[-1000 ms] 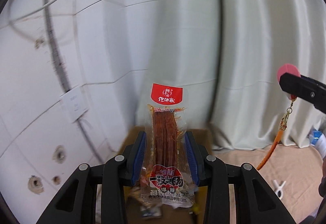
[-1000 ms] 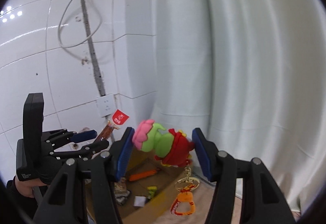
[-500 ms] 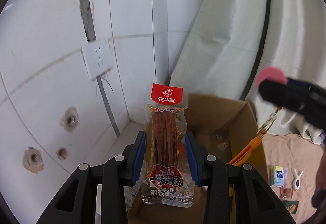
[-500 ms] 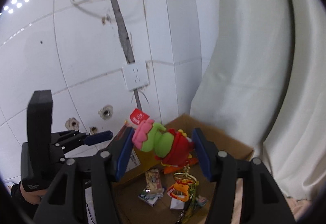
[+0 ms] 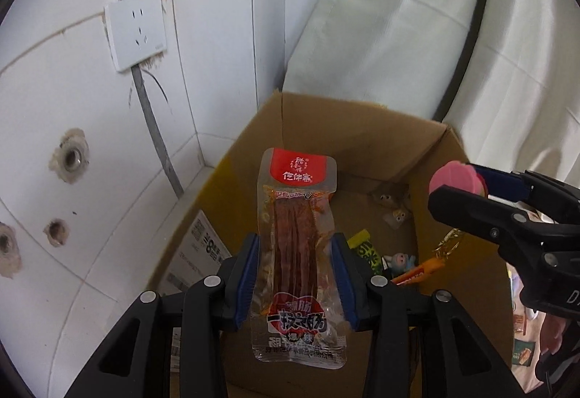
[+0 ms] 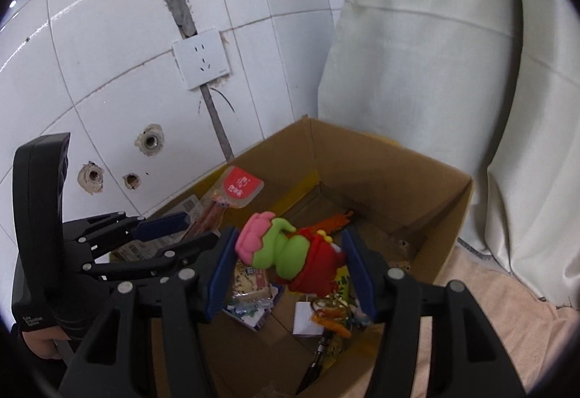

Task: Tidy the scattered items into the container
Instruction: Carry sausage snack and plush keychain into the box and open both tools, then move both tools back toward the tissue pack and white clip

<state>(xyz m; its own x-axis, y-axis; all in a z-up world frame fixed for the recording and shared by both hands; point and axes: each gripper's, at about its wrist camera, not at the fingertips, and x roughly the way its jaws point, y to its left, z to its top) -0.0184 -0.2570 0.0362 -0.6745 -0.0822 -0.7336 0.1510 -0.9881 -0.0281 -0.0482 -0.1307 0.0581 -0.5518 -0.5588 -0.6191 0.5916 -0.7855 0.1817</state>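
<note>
Evenly lit from overhead, glare on the tiles (image 6: 90, 13), dark fisheye corners, slight blur at edges.

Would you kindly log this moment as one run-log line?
left gripper: shut on snack packet | right gripper: shut on toy keychain | both above cardboard box

Left gripper (image 5: 295, 271), black frame with blue pads (image 5: 246, 274): jaws closed narrowly on a clear snack packet (image 5: 295, 253), which stands upright between them, its red header at the far end. In the right wrist view the left gripper (image 6: 188, 227) sits at left, pointing right, with part of a hand (image 6: 40, 343) on its grip at the lower left edge. Right gripper (image 6: 290, 260): jaws clamped on a green, pink and red figure keychain (image 6: 290, 253), its ring and orange charm hanging below. In the left wrist view the right gripper (image 5: 464, 187) enters from the right, pointing left.
</note>
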